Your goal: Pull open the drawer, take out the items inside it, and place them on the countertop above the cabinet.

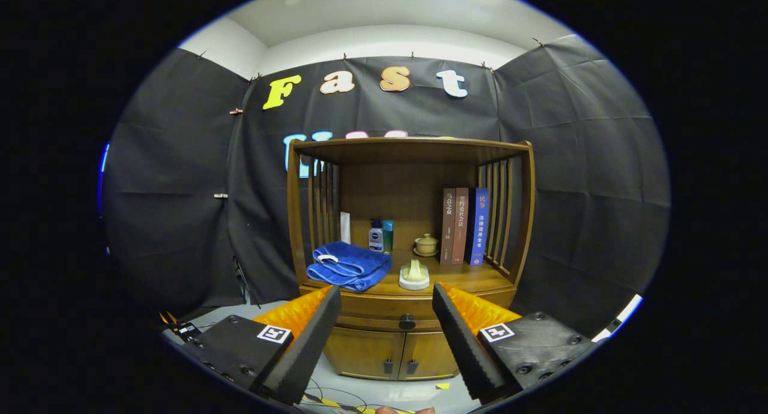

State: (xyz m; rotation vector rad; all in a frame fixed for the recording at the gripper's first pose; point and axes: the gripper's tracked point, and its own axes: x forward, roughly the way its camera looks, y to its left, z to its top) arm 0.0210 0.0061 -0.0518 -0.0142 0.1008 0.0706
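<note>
A wooden cabinet (408,222) stands ahead against the black cloth wall. Its drawer (390,313) is closed, with a round dark knob (407,322) in the middle of its front. The countertop (462,279) lies just above the drawer, under a slatted shelf frame. My gripper (387,306) is open, its two black-padded fingers (309,342) spread wide with nothing between them. The knob shows in the gap between the fingers, some way beyond their tips. What the drawer holds is hidden.
On the countertop lie a folded blue towel (349,265), a white-and-green soap dish (414,275), two small bottles (380,236), a lidded cup on a saucer (426,245) and three upright books (465,225). Two small doors (396,354) sit below the drawer. Cables lie on the floor.
</note>
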